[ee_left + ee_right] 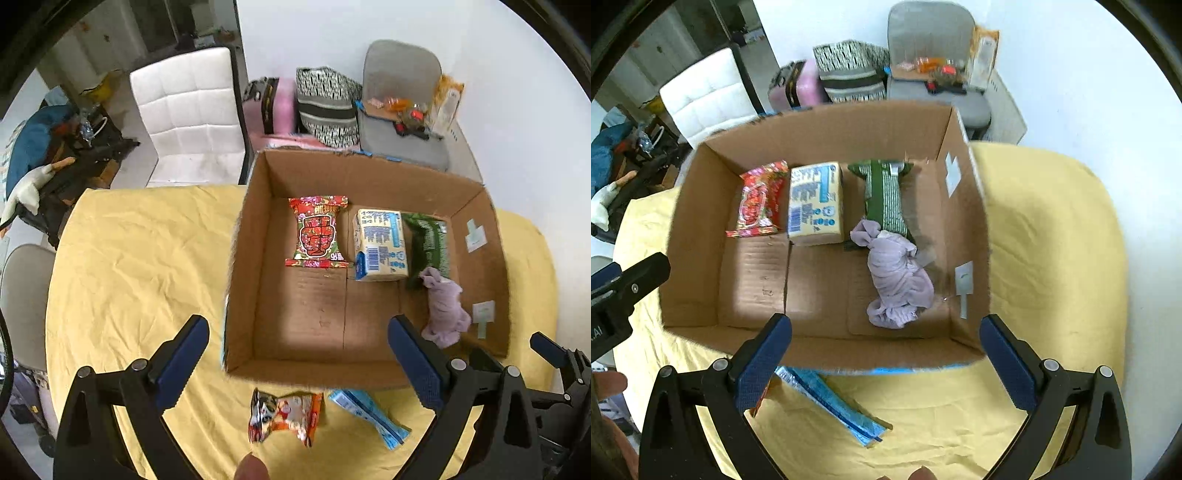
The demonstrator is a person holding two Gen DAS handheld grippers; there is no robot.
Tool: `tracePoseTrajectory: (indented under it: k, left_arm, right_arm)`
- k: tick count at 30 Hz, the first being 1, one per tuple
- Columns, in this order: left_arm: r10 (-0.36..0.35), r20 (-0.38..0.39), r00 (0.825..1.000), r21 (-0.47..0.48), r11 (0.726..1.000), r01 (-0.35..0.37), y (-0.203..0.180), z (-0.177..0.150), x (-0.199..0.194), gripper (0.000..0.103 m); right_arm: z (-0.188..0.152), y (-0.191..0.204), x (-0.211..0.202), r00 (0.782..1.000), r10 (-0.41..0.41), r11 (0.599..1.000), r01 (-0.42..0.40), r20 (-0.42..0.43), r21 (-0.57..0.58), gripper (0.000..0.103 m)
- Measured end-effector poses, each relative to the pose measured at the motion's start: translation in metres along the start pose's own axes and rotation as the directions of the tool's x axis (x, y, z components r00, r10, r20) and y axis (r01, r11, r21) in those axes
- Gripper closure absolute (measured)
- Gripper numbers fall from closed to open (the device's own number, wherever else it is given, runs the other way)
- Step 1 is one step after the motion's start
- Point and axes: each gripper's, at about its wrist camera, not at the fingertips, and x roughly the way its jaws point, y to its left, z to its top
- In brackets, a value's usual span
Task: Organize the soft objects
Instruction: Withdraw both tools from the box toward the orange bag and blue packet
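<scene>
An open cardboard box (243, 258) (694, 236) stands on the yellow-covered table. Inside lie a red snack packet (317, 232) (759, 201), a pale yellow tissue pack (380, 245) (815, 203), a green packet (430, 243) (886, 199) and a lilac cloth (445, 310) (897, 280). In front of the box lie an orange-and-white snack packet (284, 417) and a light blue packet (369, 415) (834, 406). My left gripper (299, 365) is open and empty above the box's near wall. My right gripper (886, 362) is open and empty, also at the near wall.
The yellow cloth (140, 280) (1052, 258) covers the table. Behind it stand a white chair (188, 110), a pink case (273, 107), a patterned bag (328, 107) and a grey chair (399, 103) holding small items. Clutter lies at far left.
</scene>
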Motion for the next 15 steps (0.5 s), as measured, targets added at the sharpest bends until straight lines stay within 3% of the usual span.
tracePoseTrajectory:
  k: [4, 9, 13, 15]
  left_arm:
    - [-0.002, 0.020, 1.000, -0.033, 0.999, 0.003, 0.007, -0.019, -0.021, 0.004]
    - [-0.008, -0.022, 1.000, -0.112, 0.994, 0.006, 0.031, -0.055, -0.026, 0.004]
    - [-0.052, -0.129, 0.990, -0.234, 0.972, 0.021, 0.062, -0.088, -0.002, 0.004]
    - [-0.112, -0.205, 0.972, -0.330, 0.943, 0.039, 0.079, -0.107, 0.021, 0.004]
  right_arm:
    - [-0.014, -0.003, -0.023, 0.999, 0.023, 1.000, -0.022, 0.030, -0.006, 0.000]
    - [-0.041, -0.001, -0.031, 0.999, 0.049, 0.998, -0.048, 0.023, -0.035, 0.000]
    - [-0.070, 0.007, -0.013, 0.997, 0.067, 0.994, -0.070, -0.041, -0.083, 0.000]
    - [-0.083, 0.012, 0.003, 0.993, 0.074, 0.991, -0.083, -0.088, -0.106, 0.000]
